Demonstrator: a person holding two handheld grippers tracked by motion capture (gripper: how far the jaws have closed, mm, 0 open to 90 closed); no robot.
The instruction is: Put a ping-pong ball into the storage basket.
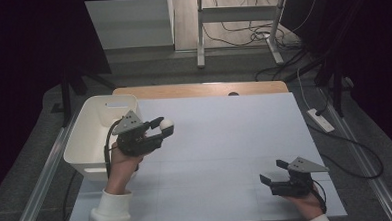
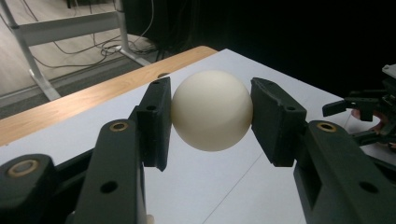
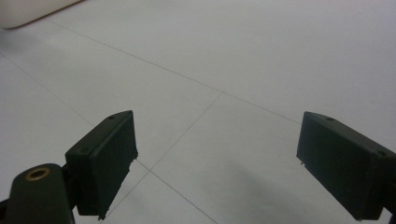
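**A:** Where is the ball, and who has it?

**B:** A smooth, cream-white round ball [image 2: 211, 110] is clamped between the two black jaws of the left gripper [image 1: 161, 129], lifted above the pale grey table top [image 1: 226, 154], just right of a white, rounded plastic bin [image 1: 93, 145] at the table's left edge. The right gripper [image 1: 273, 172] rests low near the front right corner, jaws spread wide with nothing between them.

**A:** What might go wrong?

**B:** I judge the grip risky: flat pads [image 2: 156, 119] touch a hard sphere only at its two sides, so a tilt or jolt could squirt it out. On that bare, flat top it would likely roll off. If the bin is the goal, letting go short of the rim would miss.

**A:** Give me the counts.

**B:** One ball, one bin, one table, two grippers, and two hands; white sleeves show at both wrists.
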